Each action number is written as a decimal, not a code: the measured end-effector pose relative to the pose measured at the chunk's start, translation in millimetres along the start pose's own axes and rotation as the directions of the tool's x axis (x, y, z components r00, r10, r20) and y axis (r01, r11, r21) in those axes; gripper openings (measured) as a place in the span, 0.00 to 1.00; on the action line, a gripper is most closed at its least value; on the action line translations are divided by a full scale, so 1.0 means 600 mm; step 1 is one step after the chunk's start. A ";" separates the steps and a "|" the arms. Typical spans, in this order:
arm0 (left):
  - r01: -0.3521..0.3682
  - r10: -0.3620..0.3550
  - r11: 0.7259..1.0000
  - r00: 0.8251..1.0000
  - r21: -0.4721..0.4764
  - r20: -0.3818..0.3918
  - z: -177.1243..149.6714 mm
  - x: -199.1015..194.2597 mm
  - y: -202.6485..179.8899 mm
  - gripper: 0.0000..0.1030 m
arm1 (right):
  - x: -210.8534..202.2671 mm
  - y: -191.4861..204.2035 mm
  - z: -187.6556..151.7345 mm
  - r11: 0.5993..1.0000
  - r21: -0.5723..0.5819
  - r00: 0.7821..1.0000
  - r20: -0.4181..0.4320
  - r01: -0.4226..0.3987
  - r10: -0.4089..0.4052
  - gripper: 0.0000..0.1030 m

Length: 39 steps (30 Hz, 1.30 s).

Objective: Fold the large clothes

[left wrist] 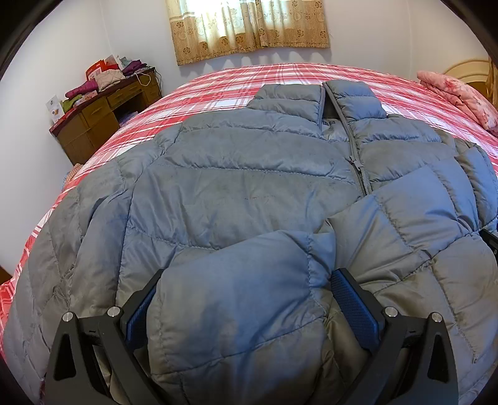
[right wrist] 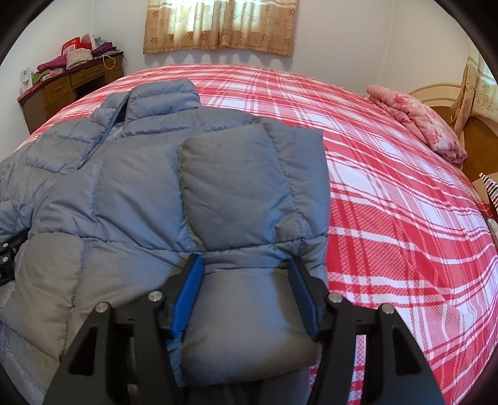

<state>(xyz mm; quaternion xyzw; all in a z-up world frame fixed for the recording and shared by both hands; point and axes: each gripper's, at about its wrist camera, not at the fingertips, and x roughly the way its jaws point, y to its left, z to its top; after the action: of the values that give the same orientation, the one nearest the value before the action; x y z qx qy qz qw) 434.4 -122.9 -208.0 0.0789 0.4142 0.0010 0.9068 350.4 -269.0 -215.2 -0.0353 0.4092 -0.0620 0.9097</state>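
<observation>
A grey-blue quilted puffer jacket (left wrist: 249, 174) lies front up on the bed, collar toward the far wall, zipper partly done up. A sleeve is folded across its front. In the left wrist view my left gripper (left wrist: 249, 274) stands wide, with a thick puffy fold of the near edge filling the gap and pressing both blue pads (left wrist: 354, 302). In the right wrist view the jacket (right wrist: 140, 193) fills the left half, and my right gripper (right wrist: 246, 258) pinches its near right edge, the fabric bunched between the pads (right wrist: 186, 296).
A red and white plaid bedsheet (right wrist: 389, 202) covers the bed, bare to the jacket's right. A folded pink floral blanket (right wrist: 417, 121) lies by the wooden headboard (right wrist: 473, 134). A wooden desk (left wrist: 102, 121) piled with clothes stands at the back left, under a curtained window (left wrist: 249, 28).
</observation>
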 end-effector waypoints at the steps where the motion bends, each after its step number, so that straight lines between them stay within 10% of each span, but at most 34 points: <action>1: -0.001 0.001 1.000 1.000 0.001 0.001 0.000 0.000 0.000 0.99 | 0.000 0.001 0.000 1.000 0.000 1.000 -0.001 0.001 -0.001 0.59; 11: 0.006 -0.005 1.000 1.000 0.015 -0.007 0.007 -0.011 0.005 0.99 | 0.003 -0.009 0.002 1.000 0.019 1.000 -0.017 0.005 -0.005 0.69; 19: -0.055 0.052 0.998 0.977 0.009 0.209 -0.016 -0.183 0.132 0.99 | -0.088 -0.058 -0.018 0.991 0.126 0.997 0.079 -0.034 0.024 0.89; 24: -0.305 0.315 0.948 0.940 -0.092 0.132 -0.104 -0.193 0.313 0.99 | -0.155 -0.011 -0.058 0.997 -0.011 0.990 0.120 -0.078 0.079 0.91; 29: -0.484 0.471 0.825 0.874 -0.291 -0.119 -0.207 -0.171 0.505 0.99 | -0.181 0.050 -0.087 0.984 -0.159 0.984 0.145 -0.077 0.100 0.92; 36: -0.266 0.226 0.858 0.964 -0.440 -0.142 -0.260 -0.157 0.552 0.93 | -0.204 0.102 -0.110 0.963 -0.259 0.980 0.161 -0.075 0.119 0.92; 39: -0.219 0.186 0.890 0.975 -0.400 -0.121 -0.249 -0.150 0.536 0.35 | -0.213 0.103 -0.116 0.958 -0.280 0.977 0.179 -0.059 0.112 0.92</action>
<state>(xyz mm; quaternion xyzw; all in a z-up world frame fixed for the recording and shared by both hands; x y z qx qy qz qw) 283.1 210.0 -190.4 -0.0707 0.4299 0.1855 0.8808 219.4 -190.7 -173.9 -0.1483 0.3249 0.0383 0.9333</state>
